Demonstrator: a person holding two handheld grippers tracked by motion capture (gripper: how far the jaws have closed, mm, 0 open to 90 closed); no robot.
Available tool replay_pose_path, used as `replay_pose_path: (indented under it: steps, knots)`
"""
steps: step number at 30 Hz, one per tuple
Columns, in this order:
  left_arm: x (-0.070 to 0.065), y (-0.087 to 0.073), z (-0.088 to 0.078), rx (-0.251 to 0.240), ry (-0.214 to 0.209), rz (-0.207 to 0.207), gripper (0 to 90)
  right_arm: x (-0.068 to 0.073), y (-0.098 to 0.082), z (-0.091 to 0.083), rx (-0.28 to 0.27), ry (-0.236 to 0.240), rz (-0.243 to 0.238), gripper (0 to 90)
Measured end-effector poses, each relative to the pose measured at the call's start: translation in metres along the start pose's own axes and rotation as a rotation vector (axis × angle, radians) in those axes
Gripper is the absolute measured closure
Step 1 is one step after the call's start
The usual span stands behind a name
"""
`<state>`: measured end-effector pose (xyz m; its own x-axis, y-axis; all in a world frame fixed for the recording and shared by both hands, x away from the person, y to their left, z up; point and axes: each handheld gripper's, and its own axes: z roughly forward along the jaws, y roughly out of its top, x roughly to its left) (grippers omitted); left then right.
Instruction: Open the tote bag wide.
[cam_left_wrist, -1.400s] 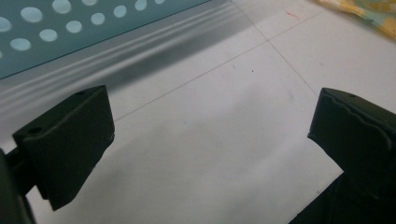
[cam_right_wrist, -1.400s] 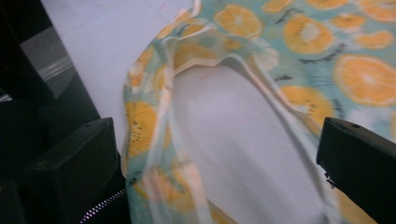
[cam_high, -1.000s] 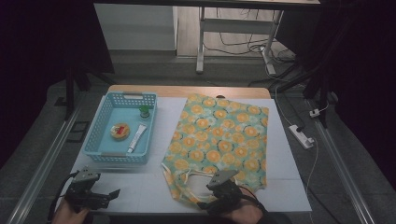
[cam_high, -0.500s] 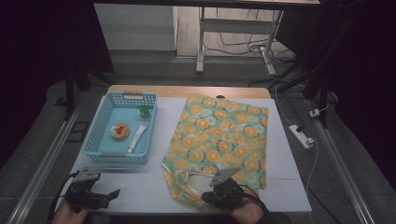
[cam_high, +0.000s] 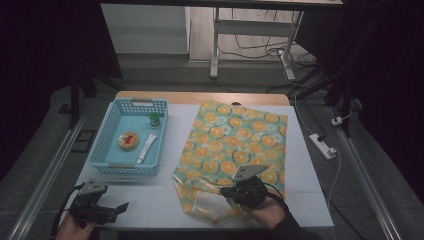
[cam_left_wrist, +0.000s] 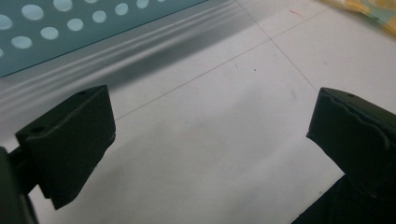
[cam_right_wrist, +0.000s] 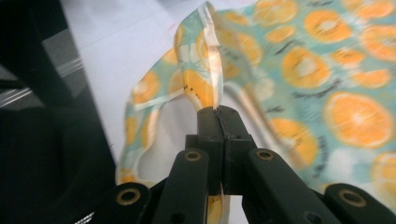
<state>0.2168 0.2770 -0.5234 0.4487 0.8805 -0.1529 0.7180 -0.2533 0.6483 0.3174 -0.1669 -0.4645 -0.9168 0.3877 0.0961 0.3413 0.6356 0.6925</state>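
One orange-slice patterned bag (cam_right_wrist: 299, 84), its handle pinched in the right gripper's (cam_right_wrist: 218, 112) jaws.

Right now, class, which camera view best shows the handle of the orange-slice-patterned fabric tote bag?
The right gripper view: the bag handle rises close up, pinched in the shut right claw. The high view shows it small, partly behind that claw. The left gripper view catches just a bag corner.

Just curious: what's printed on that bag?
Orange slices on pale teal; the bag shows best in the right gripper view.
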Motion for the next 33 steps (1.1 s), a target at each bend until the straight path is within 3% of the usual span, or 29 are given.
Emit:
replay_pose_path:
  steps: [13,33]
  knots:
    - [0.001,0.0,0.0,-0.002,-0.001,-0.004,1.2,-0.035,0.025,-0.006,-0.049,-0.045,0.026,89.8]
    - [0.001,0.001,0.0,-0.002,-0.003,-0.003,1.3,-0.085,0.054,0.008,-0.082,-0.103,0.071,89.8]
